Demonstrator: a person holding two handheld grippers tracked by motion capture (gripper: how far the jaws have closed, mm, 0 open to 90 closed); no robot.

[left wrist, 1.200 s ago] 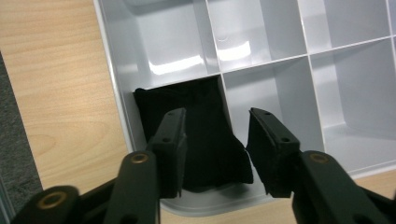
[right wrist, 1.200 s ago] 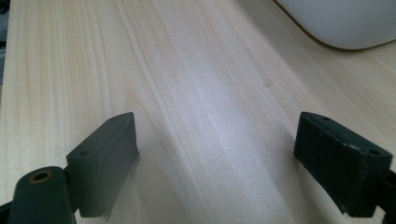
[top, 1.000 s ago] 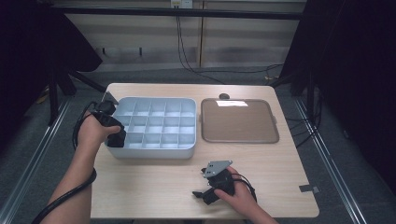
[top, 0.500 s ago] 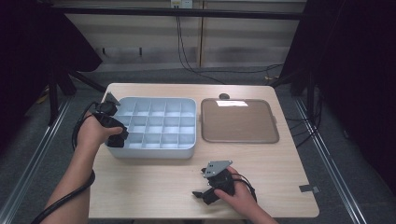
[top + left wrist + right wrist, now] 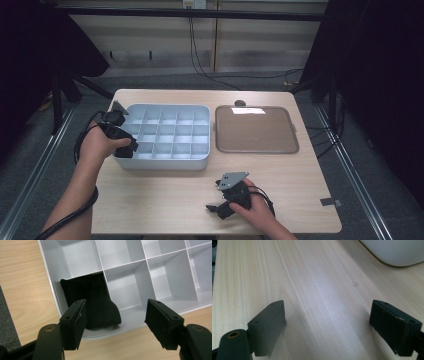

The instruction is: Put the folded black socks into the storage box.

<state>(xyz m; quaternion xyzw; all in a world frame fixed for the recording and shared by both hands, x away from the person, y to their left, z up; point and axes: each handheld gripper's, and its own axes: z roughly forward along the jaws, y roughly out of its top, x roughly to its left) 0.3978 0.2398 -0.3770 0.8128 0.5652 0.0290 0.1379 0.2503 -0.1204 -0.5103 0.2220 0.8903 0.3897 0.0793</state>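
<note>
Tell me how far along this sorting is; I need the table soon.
Done: a black cloth lies in a corner compartment of the grey divided bin. In hand: nothing; the left claw hovers open over that cloth, and the right claw sits open over bare table. Left: the other visible compartments are empty, as is the brown tray.

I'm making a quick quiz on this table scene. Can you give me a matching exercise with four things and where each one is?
Things:
1 black cloth
2 brown tray
3 left gripper
4 right gripper

Places:
A on bare wood near the table's front edge
B in a corner compartment of the grey divided box
C right of the box
D open above the box's corner

Pairs: 1-B, 2-C, 3-D, 4-A
</note>
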